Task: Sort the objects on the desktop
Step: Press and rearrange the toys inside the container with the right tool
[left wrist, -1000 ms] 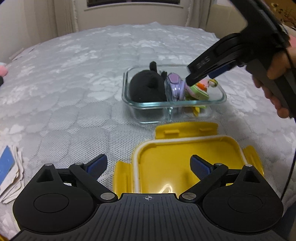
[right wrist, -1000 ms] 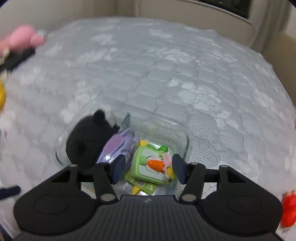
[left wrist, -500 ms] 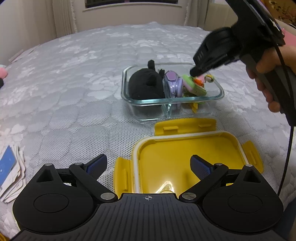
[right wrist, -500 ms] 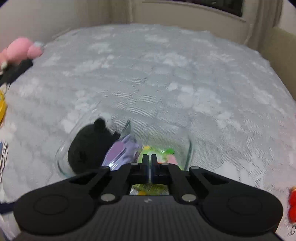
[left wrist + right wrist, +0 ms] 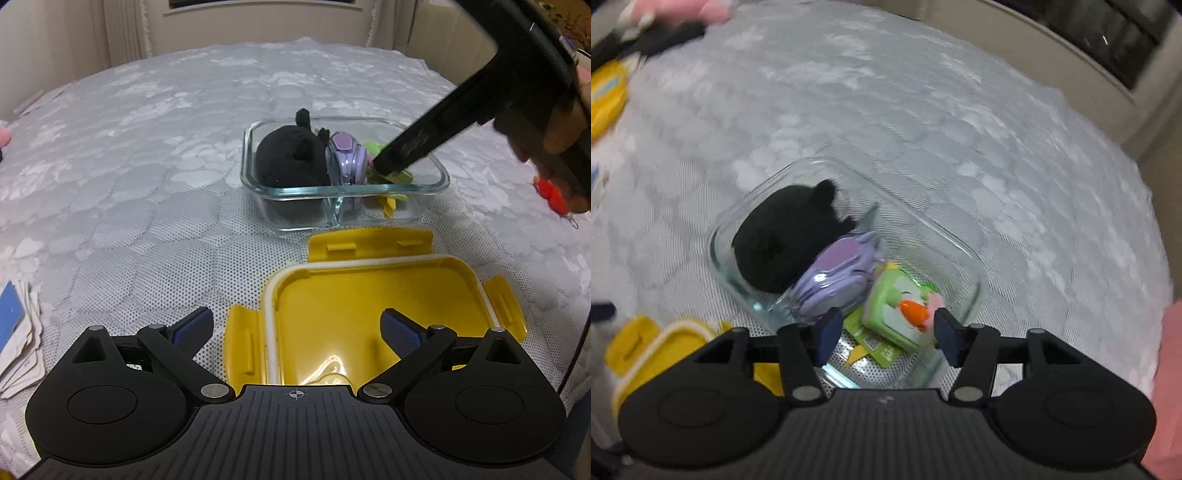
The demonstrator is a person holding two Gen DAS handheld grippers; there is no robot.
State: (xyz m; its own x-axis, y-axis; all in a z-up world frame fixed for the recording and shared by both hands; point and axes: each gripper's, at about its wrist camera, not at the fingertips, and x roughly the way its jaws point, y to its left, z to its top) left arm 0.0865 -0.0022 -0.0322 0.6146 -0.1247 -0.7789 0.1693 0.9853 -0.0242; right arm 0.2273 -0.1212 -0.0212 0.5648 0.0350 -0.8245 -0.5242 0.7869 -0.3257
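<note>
Right gripper [image 5: 882, 330] with jaws spread wide, poised above the 5 o'clock compartment of the divided glass container [image 5: 971, 266]. Half a second earlier these jaws were pressed together over the same spot; a second earlier they stood apart, so a close-and-reopen cycle has just run. Green toy with an orange beak [image 5: 899, 308] lies between the fingertips, resting on a green packet [image 5: 873, 341]; whether either pad touches it cannot be told. Purple case [image 5: 834, 275] leans at the divider, and black plush [image 5: 783, 240] fills the 10 o'clock compartment. Left gripper [image 5: 295, 328] is likewise released and empty, hovering over the upturned yellow lid [image 5: 373, 306], which lies on the white patterned cloth [image 5: 147, 147] just at 6 o'clock of the container in the left view. Reopening probably signals a nudge or a fresh grasp attempt on the green toy; contents appear sorted, with closing the lid the likely remaining step.
</note>
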